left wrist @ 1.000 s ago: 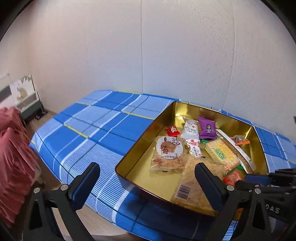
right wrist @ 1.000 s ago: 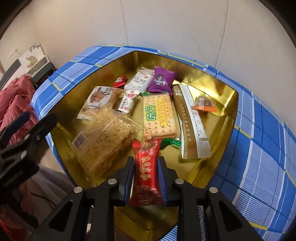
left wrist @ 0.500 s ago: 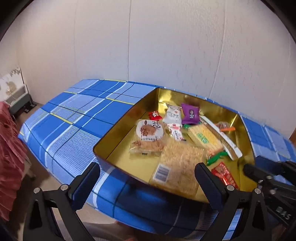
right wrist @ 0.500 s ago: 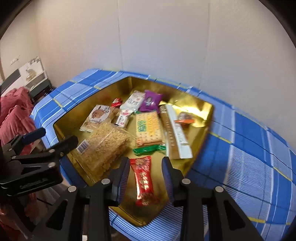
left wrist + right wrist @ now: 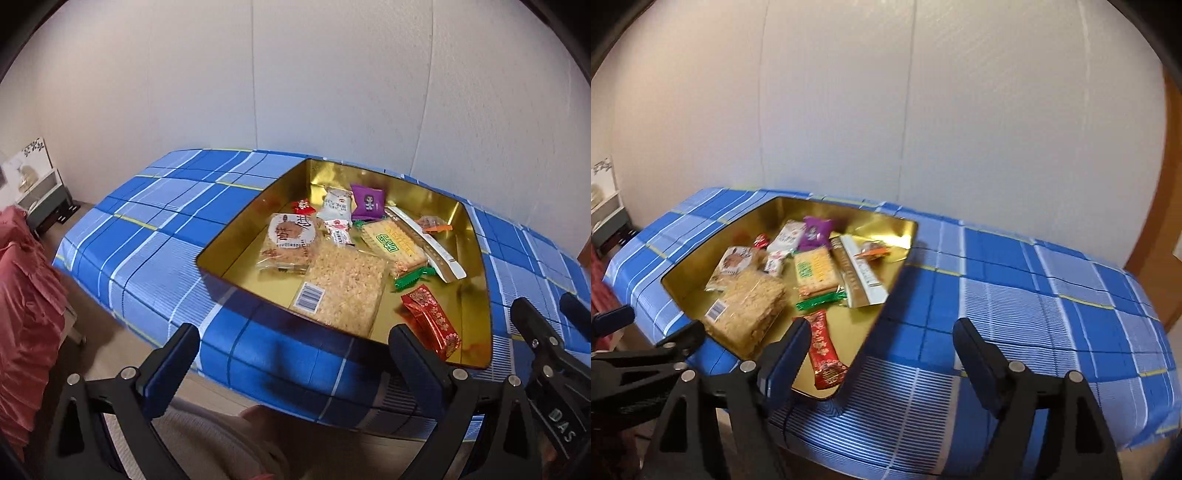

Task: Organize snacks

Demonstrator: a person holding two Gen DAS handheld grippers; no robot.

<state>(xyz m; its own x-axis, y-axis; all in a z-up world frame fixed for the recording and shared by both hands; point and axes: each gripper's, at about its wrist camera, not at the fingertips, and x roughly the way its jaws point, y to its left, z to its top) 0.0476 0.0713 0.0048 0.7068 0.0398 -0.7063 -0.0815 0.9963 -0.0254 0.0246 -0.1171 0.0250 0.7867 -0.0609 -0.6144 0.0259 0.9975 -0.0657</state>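
Observation:
A gold tin tray [image 5: 240, 236] [image 5: 701, 258] sits on the blue plaid table and holds several snack packs. A red foil snack [image 5: 430, 320] [image 5: 824, 350] lies at the tray's near corner. A large crispy rice pack [image 5: 343, 288] [image 5: 748, 310], a green-label cracker pack [image 5: 393, 245] [image 5: 814, 269] and a purple pack [image 5: 367, 201] [image 5: 814, 230] lie further in. My left gripper [image 5: 291, 363] is open and empty, held off the table's near edge. My right gripper [image 5: 879, 354] is open and empty, above the near table edge beside the tray.
The blue plaid tablecloth [image 5: 147, 229] [image 5: 1034, 295] covers the table left and right of the tray. A white wall stands behind. Red fabric [image 5: 26, 314] lies at the far left, with a small shelf [image 5: 40, 188] behind it.
My right gripper opened, let the red foil snack drop into the tray's near corner, and pulled back and up. My left gripper also drew back from the table.

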